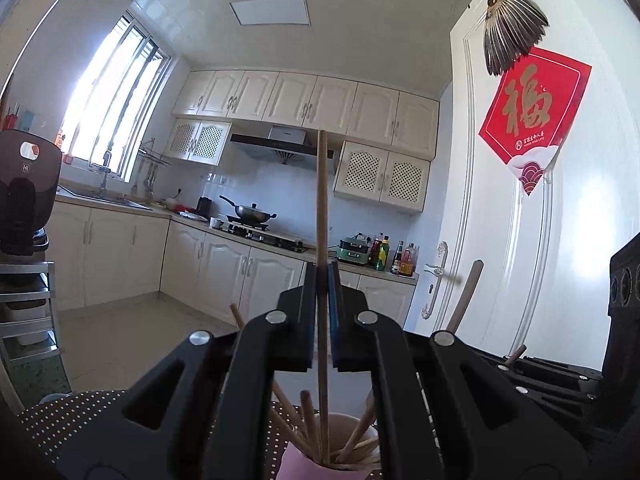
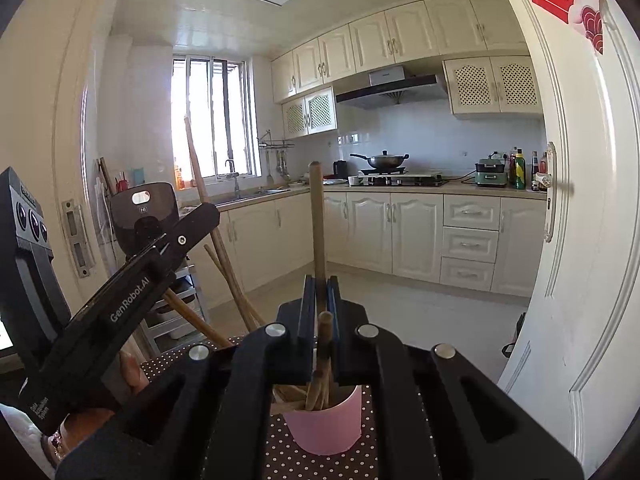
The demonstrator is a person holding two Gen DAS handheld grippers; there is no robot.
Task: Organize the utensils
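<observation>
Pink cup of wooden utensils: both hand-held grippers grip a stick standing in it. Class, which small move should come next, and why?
Probably open the left hand-held gripper: its chopstick already stands upright with its lower end inside the pink cup, so it seems placed. The right hand-held gripper likewise clamps a thicker wooden stick.

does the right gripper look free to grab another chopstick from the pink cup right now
Probably not. The right gripper is shut on a wooden stick standing in the pink cup, so its jaws are occupied. The left gripper also clamps a chopstick above the same cup, crowding it.
</observation>
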